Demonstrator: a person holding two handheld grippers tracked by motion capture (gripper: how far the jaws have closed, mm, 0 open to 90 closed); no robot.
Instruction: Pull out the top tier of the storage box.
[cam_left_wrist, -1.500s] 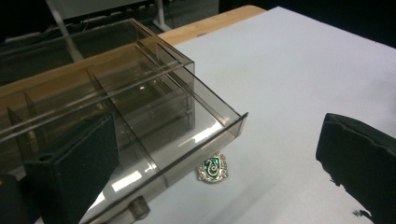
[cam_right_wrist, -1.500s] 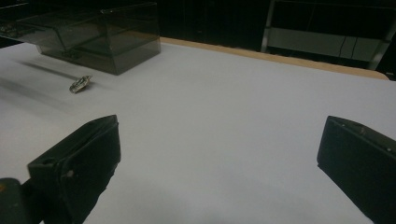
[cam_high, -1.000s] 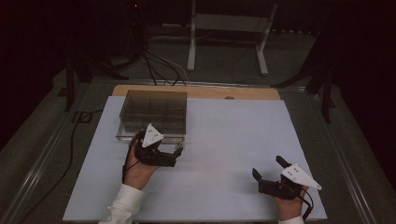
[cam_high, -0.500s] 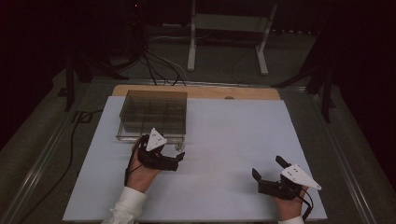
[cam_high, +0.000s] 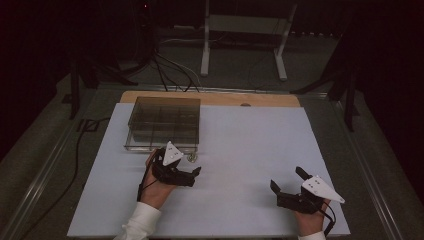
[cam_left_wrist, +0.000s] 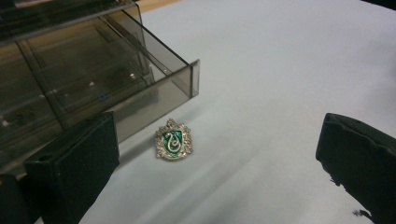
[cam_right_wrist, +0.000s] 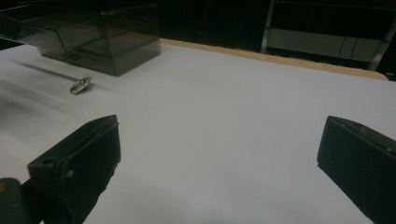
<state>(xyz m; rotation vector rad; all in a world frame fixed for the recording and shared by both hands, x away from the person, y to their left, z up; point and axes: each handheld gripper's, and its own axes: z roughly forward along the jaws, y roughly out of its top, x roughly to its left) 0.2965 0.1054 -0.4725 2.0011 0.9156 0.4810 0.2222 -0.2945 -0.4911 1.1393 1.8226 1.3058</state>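
Both claws of mine stand wide open with nothing between their jaws: my right claw (cam_high: 286, 186) rests near the front right corner of the white table sheet (cam_high: 260, 150), and my left claw (cam_high: 192, 174) sits left of the sheet's middle, a little farther in. Just beyond my left claw lies the small silver-edged green crest pin (cam_left_wrist: 173, 140), flat on the sheet and just beside the front right corner of the smoky clear plastic compartment box (cam_high: 165, 117), which stands toward the back left corner.
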